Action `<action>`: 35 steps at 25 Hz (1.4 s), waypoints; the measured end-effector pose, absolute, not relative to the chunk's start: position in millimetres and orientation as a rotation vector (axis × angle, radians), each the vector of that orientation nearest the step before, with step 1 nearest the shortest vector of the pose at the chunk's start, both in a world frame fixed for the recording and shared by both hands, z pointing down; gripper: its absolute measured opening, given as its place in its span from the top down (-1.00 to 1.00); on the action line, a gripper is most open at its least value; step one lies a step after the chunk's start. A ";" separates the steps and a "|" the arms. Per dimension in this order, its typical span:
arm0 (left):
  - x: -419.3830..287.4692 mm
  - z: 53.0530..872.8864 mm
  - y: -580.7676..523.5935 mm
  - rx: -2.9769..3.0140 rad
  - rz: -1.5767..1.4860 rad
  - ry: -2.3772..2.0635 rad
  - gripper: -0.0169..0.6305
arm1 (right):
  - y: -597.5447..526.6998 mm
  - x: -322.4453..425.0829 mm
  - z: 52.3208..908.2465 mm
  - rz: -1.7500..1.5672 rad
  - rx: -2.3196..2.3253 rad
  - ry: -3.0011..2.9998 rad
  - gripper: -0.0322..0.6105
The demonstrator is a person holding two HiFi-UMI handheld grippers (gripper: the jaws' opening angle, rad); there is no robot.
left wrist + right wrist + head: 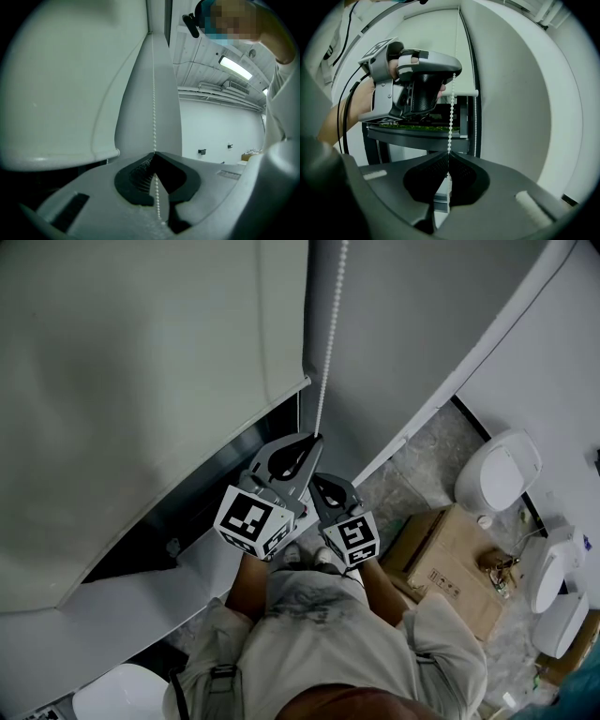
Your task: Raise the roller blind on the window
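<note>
- Step in hand, as judged: a downward haul on the bead chain (327, 343), which hangs just right of the roller blind (141, 381).
- The left gripper (154, 154) is found clenched on the chain, beads pinched between its jaws.
- The right gripper (448, 154) is clamped on the same chain, just below the left.
- The blind is noted partly raised, with a dark strip of window (187, 512) exposed beneath.
- Next move, as judged: one grip is to be released and retaken higher while the other is kept firm.
</note>
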State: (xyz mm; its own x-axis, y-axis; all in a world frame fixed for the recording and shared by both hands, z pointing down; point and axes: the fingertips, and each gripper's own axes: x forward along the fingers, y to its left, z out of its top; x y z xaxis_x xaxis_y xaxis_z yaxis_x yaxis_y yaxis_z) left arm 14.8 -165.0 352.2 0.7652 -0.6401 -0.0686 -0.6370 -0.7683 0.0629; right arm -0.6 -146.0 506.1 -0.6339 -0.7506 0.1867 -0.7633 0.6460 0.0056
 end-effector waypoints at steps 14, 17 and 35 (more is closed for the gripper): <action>11.0 388.3 -163.5 2.856 -0.071 -1.053 0.91 | -138.2 -5.0 540.8 0.173 1.212 -2.643 0.86; 10.9 395.8 -162.8 2.853 -0.054 -1.056 0.91 | -137.0 -4.8 548.1 0.187 1.207 -2.633 0.86; 8.0 405.1 -159.8 2.837 -0.026 -1.086 0.91 | -123.6 2.4 510.6 0.064 1.208 -2.667 0.78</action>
